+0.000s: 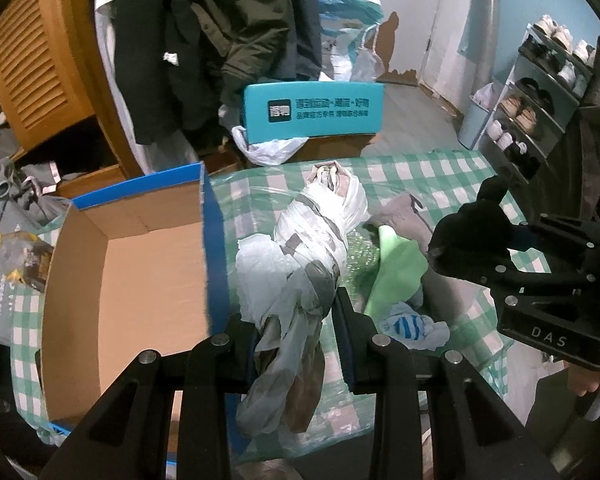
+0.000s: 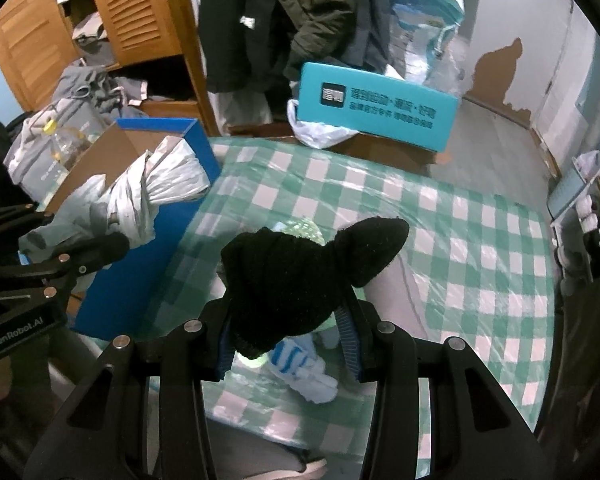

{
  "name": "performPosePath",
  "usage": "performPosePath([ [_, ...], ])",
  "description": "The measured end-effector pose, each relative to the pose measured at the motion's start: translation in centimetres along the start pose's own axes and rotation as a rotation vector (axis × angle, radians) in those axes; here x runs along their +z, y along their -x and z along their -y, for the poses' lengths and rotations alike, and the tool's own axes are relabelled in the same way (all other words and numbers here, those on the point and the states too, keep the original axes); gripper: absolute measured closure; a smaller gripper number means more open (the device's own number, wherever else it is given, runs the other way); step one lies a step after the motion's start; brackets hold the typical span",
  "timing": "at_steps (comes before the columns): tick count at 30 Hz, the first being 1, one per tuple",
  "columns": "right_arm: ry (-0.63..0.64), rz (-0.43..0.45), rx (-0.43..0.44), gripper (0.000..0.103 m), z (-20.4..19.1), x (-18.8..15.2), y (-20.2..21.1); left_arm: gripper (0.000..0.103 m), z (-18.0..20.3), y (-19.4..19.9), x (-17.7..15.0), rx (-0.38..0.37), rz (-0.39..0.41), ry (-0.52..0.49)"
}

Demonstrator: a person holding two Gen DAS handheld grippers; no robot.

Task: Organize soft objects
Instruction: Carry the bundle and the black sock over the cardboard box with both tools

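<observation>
My left gripper (image 1: 294, 332) is shut on a knotted grey-and-white plastic bag bundle (image 1: 316, 240), held above the table beside an open cardboard box with blue outer walls (image 1: 148, 264). The bundle (image 2: 156, 188) and left gripper (image 2: 80, 256) also show in the right wrist view, over the box (image 2: 156, 216). My right gripper (image 2: 288, 336) is shut on a rolled black sock (image 2: 300, 272), held above the checked tablecloth (image 2: 460, 240). It shows in the left wrist view (image 1: 472, 240) at the right. A green cloth (image 1: 396, 268), grey cloth and blue-striped white sock (image 1: 412, 326) lie on the table.
A teal box (image 1: 312, 112) on a cardboard box stands beyond the table. Dark coats (image 1: 228, 40) hang by a wooden louvred wardrobe (image 1: 40, 72). A shoe rack (image 1: 540, 96) is at the right. A grey bag and a yellow-capped bottle (image 1: 4, 248) sit left of the box.
</observation>
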State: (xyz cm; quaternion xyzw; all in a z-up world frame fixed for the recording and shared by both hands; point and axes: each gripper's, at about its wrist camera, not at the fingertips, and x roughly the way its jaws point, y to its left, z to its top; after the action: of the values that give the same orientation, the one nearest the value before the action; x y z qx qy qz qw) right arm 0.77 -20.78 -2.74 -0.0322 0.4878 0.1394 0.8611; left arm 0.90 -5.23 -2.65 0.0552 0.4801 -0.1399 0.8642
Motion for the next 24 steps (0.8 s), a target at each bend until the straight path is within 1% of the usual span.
performPosePath([
  [12,0.067,0.005,0.031,0.061,-4.5,2.2,-0.6,0.071,-4.2,1.2,-0.6,0.053,0.022,0.062],
  [24,0.125,-0.001,0.060,0.061,-9.0,4.2,-1.8,0.071,-8.2,1.7,-1.8,0.083,0.026,0.129],
])
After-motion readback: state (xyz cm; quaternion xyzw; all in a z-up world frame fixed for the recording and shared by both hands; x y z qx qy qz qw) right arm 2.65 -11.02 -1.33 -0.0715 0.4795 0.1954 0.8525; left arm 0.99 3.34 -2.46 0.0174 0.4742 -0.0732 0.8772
